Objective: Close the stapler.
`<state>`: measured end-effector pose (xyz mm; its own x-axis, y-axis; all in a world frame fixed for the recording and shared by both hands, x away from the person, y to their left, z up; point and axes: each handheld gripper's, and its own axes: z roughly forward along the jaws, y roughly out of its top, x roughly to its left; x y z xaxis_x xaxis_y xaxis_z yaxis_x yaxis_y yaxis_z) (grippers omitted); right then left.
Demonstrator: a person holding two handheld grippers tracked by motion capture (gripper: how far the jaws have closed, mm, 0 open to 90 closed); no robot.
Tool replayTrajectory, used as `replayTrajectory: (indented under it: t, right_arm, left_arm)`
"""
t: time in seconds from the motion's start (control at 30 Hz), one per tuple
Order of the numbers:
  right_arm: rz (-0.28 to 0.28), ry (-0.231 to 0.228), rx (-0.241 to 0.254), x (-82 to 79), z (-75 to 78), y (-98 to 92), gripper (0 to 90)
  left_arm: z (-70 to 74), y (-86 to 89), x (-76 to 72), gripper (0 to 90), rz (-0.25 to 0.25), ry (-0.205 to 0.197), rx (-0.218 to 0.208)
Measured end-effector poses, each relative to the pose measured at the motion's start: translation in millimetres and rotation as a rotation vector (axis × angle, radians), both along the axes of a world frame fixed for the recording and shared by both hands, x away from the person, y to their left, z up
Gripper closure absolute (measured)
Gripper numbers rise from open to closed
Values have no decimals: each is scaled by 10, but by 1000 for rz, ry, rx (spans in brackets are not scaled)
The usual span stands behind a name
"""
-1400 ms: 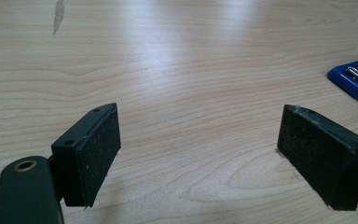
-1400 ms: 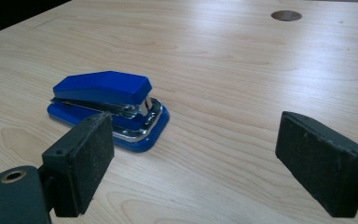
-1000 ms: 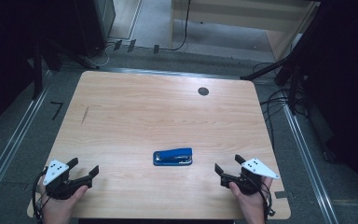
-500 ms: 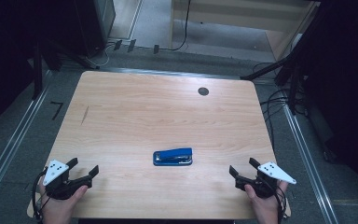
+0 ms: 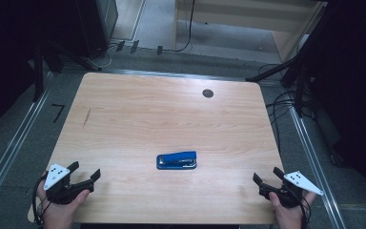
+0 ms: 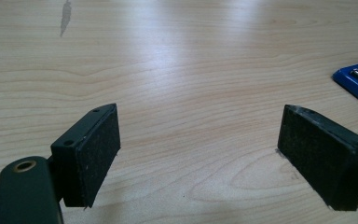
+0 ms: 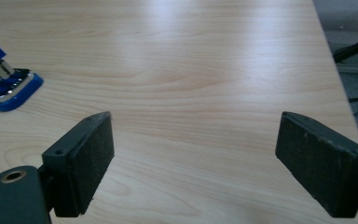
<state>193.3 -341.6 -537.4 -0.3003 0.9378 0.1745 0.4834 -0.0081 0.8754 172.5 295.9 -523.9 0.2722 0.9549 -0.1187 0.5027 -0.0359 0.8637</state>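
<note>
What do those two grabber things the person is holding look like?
Each gripper, left and right, is black, with two flat rectangular jaws faced with dark, rough pads. A pale three-cornered plate with small dots sits on top of each. A thin black cable trails from each one.

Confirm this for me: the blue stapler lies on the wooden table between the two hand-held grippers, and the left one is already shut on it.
Not quite. The left hand-held gripper is not shut on the blue stapler; its jaws stand open and empty near the table's near left corner, apart from the stapler. The high view shows it. The stapler does lie between the left one and the right hand-held gripper.
</note>
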Motion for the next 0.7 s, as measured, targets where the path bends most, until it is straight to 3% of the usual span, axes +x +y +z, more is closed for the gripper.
replayTrajectory:
  t: [0.23,0.37,0.53,0.7]
  right_arm:
    - [-52,5,15,-53,-47,-250,117]
    - [-75,0,21,-91,-42,-361,113]
    - [-85,1,19,-134,-74,-437,110]
    - [-89,9,-5,-158,-106,-447,110]
  left_arm:
    - [2,4,-5,89,10,0,-4]
    - [5,8,-11,32,-13,-4,-9]
    - [13,36,-21,0,-28,-8,-29]
    - [41,88,-25,0,0,-15,-37]
